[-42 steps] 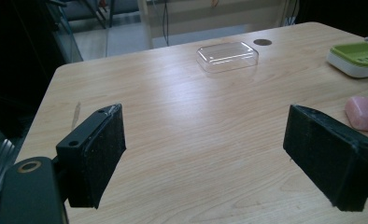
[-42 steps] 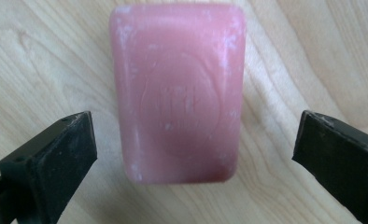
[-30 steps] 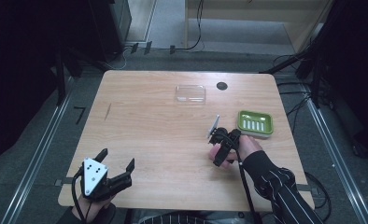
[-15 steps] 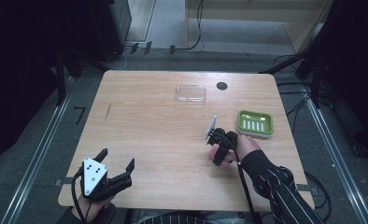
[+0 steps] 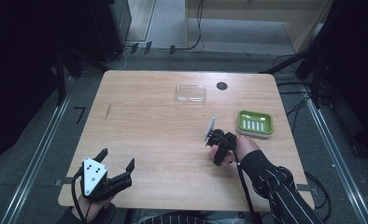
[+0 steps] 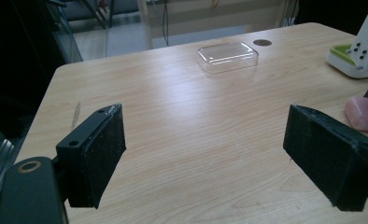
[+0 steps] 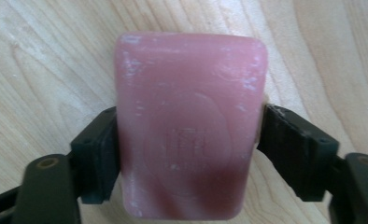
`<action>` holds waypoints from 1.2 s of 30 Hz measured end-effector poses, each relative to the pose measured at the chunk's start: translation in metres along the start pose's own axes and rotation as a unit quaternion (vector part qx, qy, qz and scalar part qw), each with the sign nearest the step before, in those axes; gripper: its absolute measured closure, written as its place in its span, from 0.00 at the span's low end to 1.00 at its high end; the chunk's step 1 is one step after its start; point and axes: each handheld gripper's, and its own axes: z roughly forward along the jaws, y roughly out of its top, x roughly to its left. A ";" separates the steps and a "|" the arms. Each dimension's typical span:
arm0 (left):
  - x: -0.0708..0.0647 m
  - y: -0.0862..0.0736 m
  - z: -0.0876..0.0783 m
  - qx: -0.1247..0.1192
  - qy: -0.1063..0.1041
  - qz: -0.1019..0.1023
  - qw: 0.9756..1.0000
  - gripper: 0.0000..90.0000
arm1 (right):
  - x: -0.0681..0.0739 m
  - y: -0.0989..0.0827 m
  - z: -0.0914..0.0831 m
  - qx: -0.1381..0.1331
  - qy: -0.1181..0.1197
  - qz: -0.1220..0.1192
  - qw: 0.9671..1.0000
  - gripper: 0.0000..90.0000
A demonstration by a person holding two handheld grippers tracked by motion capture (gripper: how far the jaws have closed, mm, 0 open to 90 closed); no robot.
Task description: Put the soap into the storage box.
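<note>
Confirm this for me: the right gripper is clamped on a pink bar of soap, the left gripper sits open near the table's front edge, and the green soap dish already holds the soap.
One thing is wrong: the green soap dish is empty. The pink bar of soap sits between the jaws of the right gripper, as the right gripper view shows; the high view shows the bare dish. The left gripper is indeed open near the front edge.

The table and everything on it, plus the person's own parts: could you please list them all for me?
Pink rectangular soap bar: one, pink, clamped between the right tool's jaws, just above the table.
Green slotted plastic soap dish: one, green, right side of table.
Clear plastic lid: one, transparent, far centre.
Round dark grommet: one, dark, right of the lid.
Light wooden table: one, light wood.
Left tool: one, black, near left corner, jaws wide apart.
Right tool: one, black, right of centre.
Striped sleeve: one, dark, lower right.
</note>
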 end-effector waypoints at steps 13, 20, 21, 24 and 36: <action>0.000 0.000 0.000 0.000 -0.001 0.001 1.000 0.15 | 0.003 0.000 -0.003 -0.006 0.008 -0.010 1.000 0.42; 0.000 0.000 0.000 0.000 -0.001 0.001 1.000 0.15 | 0.002 -0.001 -0.003 -0.010 0.007 -0.012 1.000 0.43; 0.000 0.000 0.000 0.000 -0.001 0.001 1.000 0.15 | 0.002 -0.001 -0.003 -0.010 0.007 -0.010 1.000 0.43; 0.000 0.000 0.000 0.000 -0.001 0.001 1.000 0.15 | 0.002 -0.001 -0.003 -0.009 0.008 -0.011 1.000 0.43; 0.000 0.000 0.000 -0.001 -0.001 0.001 1.000 0.15 | 0.002 -0.001 -0.005 -0.003 0.002 -0.010 1.000 0.43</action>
